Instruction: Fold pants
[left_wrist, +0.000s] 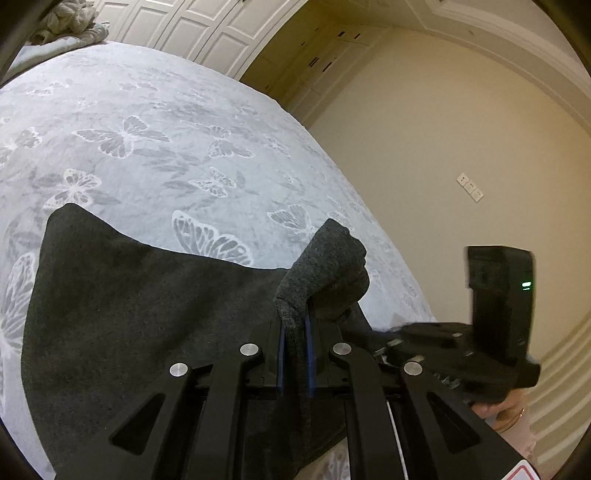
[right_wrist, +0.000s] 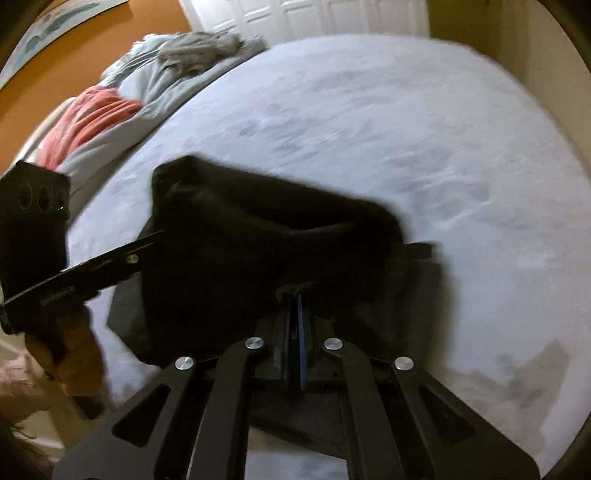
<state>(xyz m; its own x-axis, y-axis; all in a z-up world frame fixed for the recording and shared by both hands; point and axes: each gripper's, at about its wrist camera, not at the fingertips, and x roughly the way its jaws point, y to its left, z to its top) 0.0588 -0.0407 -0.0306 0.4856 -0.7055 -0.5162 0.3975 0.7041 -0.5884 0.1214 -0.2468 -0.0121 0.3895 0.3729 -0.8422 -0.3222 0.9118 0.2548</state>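
The left gripper (left_wrist: 295, 332) is closed on a bunched edge of the dark grey pants (left_wrist: 147, 314), and the right gripper (right_wrist: 294, 306) pinches the same cloth. Above, the butterfly bedspread (left_wrist: 166, 122) lies bare up to the cream wall (left_wrist: 424, 140) at right.

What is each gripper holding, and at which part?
Both hold the dark pants. The left gripper pinches a bunched edge; the right gripper pinches another edge. Which parts cannot be told.
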